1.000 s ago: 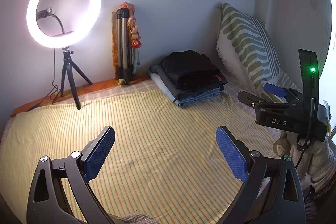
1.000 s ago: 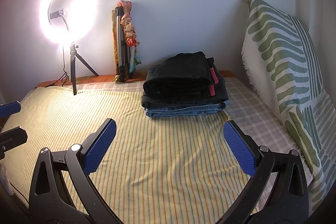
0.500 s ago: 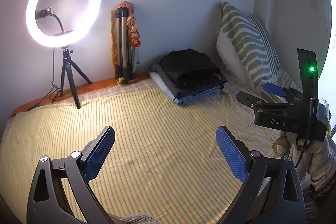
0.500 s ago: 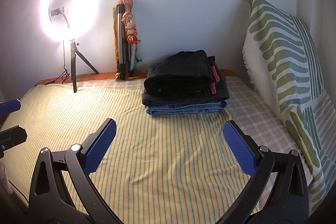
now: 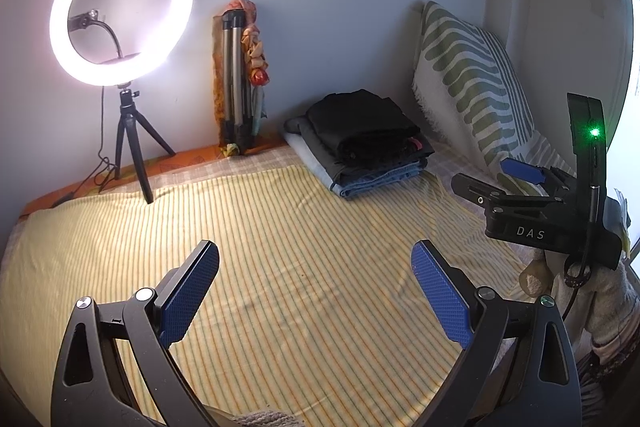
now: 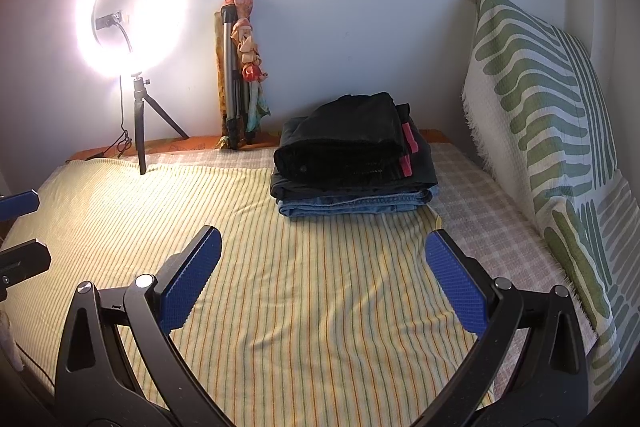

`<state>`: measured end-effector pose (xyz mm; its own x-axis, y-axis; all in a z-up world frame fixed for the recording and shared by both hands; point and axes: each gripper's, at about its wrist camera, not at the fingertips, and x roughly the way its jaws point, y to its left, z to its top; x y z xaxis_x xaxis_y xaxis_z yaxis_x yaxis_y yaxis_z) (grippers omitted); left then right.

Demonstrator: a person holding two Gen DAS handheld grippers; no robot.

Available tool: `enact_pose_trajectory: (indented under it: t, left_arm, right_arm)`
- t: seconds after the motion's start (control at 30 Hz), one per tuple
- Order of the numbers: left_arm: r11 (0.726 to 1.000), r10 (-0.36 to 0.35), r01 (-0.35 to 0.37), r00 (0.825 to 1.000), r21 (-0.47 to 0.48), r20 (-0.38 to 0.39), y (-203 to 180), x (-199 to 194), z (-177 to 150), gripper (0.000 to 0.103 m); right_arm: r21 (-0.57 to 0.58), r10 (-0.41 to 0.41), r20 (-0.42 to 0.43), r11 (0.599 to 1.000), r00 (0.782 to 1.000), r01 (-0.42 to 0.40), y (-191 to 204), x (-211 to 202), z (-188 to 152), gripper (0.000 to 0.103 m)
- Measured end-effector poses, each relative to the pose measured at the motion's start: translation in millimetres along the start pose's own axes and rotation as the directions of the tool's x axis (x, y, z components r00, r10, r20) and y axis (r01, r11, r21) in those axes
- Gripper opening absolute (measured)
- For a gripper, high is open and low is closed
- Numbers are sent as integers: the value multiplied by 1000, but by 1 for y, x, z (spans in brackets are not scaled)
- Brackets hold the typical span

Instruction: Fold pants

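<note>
A stack of folded pants [image 5: 362, 141], black on top, dark grey and blue denim below, lies at the back of the bed; it also shows in the right wrist view [image 6: 352, 155]. My left gripper [image 5: 316, 291] is open and empty above the yellow striped sheet [image 5: 280, 227], well short of the stack. My right gripper [image 6: 324, 279] is open and empty, also above the sheet [image 6: 300, 287]. The right gripper shows at the right edge of the left wrist view [image 5: 532, 203], and the left gripper at the left edge of the right wrist view [image 6: 20, 227].
A lit ring light on a small tripod [image 5: 120, 27] stands at the back left. A folded tripod with a cloth [image 5: 240, 79] leans on the wall. A green-patterned pillow [image 6: 540, 131] lines the right side. A wall closes the back.
Both grippers have drifted very slightly; the view barely shifts. Nothing was taken hold of or let go.
</note>
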<state>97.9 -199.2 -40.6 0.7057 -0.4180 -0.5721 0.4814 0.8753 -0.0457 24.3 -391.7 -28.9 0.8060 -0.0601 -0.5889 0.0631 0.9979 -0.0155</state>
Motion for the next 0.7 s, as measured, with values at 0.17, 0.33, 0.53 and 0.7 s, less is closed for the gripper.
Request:
enact_pose_trajectory:
  t: [0.17,0.33,0.53,0.7]
  left_arm:
    - [1000,14,-14,1000,21,17,-3,-3,-2,97]
    - [999,15,-16,1000,29,25,-3,-3,-2,97]
    - [1000,13,-14,1000,14,18,-1,-2,-1,97]
    - [1000,16,-16,1000,24,19,-4,-2,-2,97]
  right_arm:
    - [-2,1,-4,1000,1000,-1,0,1,-2,103]
    - [-2,2,-5,1000,1000,-2,1,2,-2,103]
    - [-2,4,-6,1000,1000,-4,0,3,-2,103]
    - [-4,5,-6,1000,1000,-5,-1,2,-2,103]
